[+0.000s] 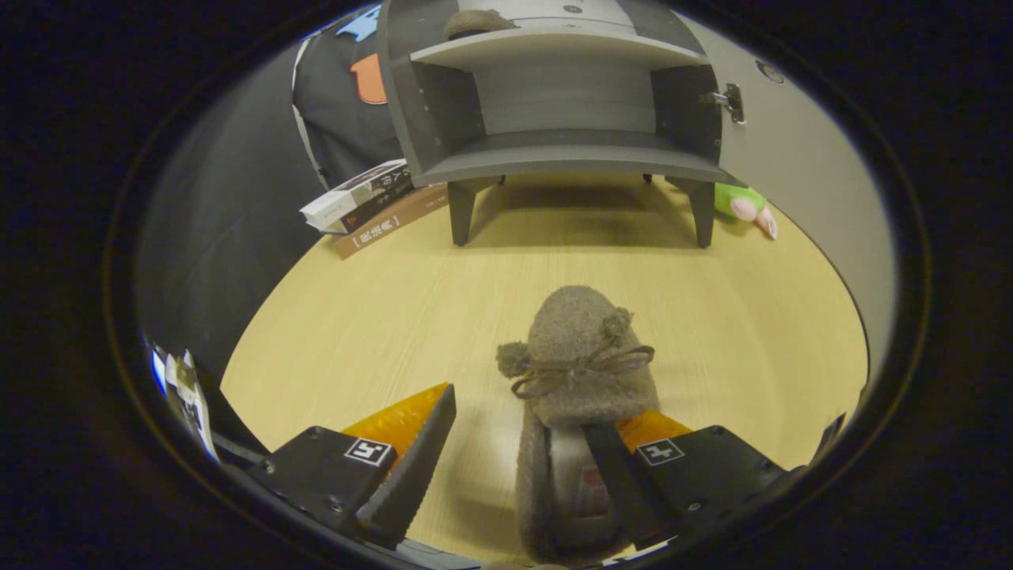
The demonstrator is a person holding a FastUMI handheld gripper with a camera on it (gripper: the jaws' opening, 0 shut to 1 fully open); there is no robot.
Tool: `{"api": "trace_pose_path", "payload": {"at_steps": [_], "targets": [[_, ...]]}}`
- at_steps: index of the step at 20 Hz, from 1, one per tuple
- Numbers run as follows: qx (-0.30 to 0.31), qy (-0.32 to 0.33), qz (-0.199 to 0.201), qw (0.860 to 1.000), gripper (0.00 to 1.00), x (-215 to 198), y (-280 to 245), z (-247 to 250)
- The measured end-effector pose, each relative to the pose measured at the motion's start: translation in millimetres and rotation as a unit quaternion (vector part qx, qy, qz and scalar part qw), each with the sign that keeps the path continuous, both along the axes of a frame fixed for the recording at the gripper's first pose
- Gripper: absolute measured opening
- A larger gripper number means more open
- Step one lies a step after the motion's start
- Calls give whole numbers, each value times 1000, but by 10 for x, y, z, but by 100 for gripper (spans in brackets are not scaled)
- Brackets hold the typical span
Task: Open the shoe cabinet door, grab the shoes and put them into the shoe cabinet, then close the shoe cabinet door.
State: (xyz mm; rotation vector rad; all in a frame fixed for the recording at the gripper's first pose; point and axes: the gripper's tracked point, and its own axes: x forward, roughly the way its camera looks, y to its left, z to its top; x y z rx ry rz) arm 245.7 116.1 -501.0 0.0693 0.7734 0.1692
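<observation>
A brown fuzzy shoe [582, 348] with a bow and two pompoms lies on the wooden table [380, 317], toe pointing at the cabinet. My gripper [520, 412] is open around the shoe's heel. The right finger [613, 475] reaches into the shoe's opening, while the left finger [419, 451] stands apart from its outer side. Beyond the shoe stands the grey shoe cabinet [566, 158] on short legs, its door [799, 182] swung open to the right. A second brown shoe [479, 22] rests on the cabinet's upper shelf. The lower shelf is bare.
A few stacked books [368, 206] lie on the table left of the cabinet's legs. A green and pink plush toy [744, 204] sits by the right leg, under the open door. Bare tabletop stretches between the shoe and the cabinet.
</observation>
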Motion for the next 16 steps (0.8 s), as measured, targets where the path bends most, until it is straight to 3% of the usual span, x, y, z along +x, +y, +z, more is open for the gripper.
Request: {"api": "trace_pose_path", "payload": {"at_steps": [3, 5, 10, 16], "targets": [[8, 5, -16, 1000, 95, 139, -20, -86], [6, 3, -19, 1000, 85, 188, -76, -103], [20, 16, 7, 1000, 14, 153, -62, -97], [36, -19, 36, 999, 7, 91, -7, 521]]}}
